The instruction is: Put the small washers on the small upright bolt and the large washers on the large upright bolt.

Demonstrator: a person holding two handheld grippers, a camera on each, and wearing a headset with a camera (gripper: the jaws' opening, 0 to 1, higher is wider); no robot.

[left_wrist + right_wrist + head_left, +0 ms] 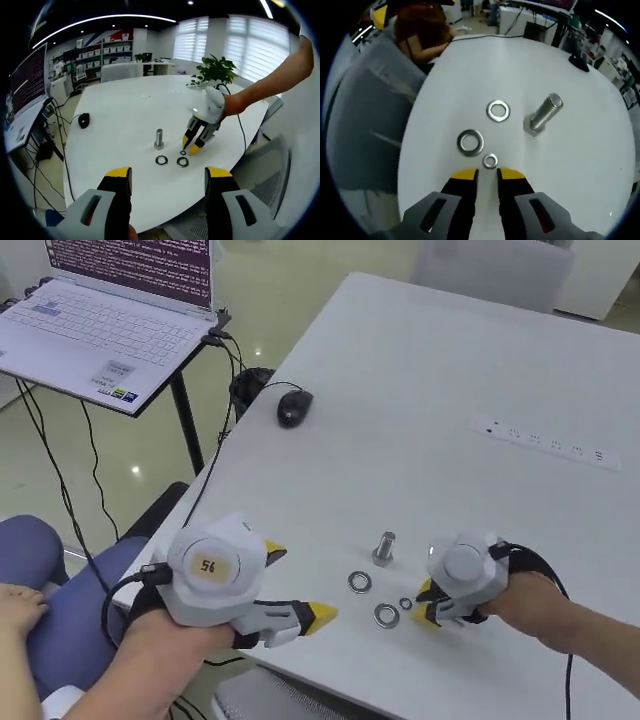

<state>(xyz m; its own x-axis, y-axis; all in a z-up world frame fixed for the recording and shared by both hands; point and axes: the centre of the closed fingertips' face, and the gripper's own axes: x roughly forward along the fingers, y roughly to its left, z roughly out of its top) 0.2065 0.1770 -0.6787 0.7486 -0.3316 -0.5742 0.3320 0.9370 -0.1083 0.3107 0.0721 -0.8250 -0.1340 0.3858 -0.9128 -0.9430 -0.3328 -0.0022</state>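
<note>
An office: a large white table (420,390) carries a black computer mouse (293,407) and a white power strip (545,443), an open silver laptop (100,325) stands beside it, with wall shelves (95,52) and a green potted plant (216,71) beyond it

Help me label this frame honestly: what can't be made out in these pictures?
- Head view: the body of the right gripper covers its jaw tips, so contact with the small washer cannot be told.
- Left gripper view: that washer is too small and crowded by the right gripper's tips.
- Head view: the laptop screen is cut by the top edge, its text too small.
- The thread on the bolt is too small or blurred.
</note>
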